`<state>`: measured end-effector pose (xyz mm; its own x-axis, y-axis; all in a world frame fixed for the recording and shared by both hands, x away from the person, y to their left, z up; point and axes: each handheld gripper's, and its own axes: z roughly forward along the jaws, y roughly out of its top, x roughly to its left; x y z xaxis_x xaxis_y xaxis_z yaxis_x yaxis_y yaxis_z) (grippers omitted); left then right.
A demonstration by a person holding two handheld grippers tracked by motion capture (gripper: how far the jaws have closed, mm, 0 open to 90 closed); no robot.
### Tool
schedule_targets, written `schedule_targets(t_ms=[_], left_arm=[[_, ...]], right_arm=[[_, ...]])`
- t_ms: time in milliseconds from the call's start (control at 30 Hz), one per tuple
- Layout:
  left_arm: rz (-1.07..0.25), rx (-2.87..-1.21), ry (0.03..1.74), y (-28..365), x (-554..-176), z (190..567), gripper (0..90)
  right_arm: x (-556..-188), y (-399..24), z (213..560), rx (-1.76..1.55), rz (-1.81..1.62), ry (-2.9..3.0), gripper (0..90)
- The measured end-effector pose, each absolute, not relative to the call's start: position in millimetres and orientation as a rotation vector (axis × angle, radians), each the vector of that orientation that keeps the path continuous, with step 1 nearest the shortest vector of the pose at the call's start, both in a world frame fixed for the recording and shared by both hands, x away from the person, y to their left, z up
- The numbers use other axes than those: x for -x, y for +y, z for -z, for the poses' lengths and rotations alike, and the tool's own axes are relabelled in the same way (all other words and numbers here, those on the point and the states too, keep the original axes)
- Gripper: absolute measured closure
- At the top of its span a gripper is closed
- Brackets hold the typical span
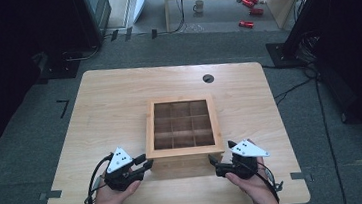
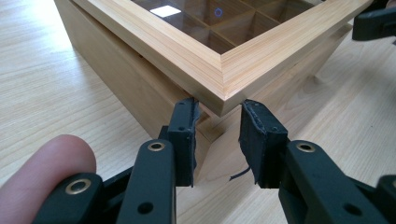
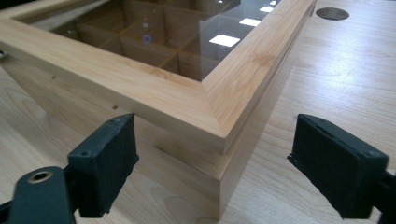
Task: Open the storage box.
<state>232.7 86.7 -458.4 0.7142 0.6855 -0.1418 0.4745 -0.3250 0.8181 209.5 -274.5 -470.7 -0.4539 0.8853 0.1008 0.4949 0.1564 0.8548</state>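
A wooden box [image 1: 186, 166] with a glass-paned lid [image 1: 184, 151] stands in the near middle of the table; dividers split its inside into compartments [image 1: 181, 124]. The lid's front edge looks lifted a little off the body. My left gripper [image 1: 144, 161] is at the front left corner. In the left gripper view its jaws [image 2: 218, 109] stand narrowly apart just under the lid's corner [image 2: 224, 79], open and holding nothing. My right gripper [image 1: 219, 153] is at the front right corner, open wide [image 3: 215, 133] on either side of the lid corner [image 3: 219, 126].
The light wooden table [image 1: 110, 114] has a round cable hole [image 1: 208, 78] behind the box. Its front edge lies just beneath both hands. On the floor beyond are red cans [image 1: 250, 5], a mug [image 1: 199, 6] and cables at the right [image 1: 293, 88].
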Motion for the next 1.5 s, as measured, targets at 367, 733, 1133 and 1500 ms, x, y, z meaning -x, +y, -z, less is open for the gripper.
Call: schedule_targets(t_ms=[367, 733, 1133, 1500], left_arm=[[-0.285, -1.975, 0.884, 88, -234, 457, 67.2], [-0.306, -1.956, 0.962, 106, -236, 465, 48.6], [-0.345, -2.029, 1.163, 127, -248, 496, 17.7], [-0.408, -2.096, 1.211, 124, -250, 513, 16.7]], right_arm=[[-211, -274, 473, -1.321, -1.211, 1.969, 20.1], [-210, -271, 471, -1.282, -1.188, 1.966, 20.8], [-215, -273, 450, -1.213, -1.240, 1.928, 20.3], [-227, -274, 429, -1.149, -1.264, 1.905, 18.1]])
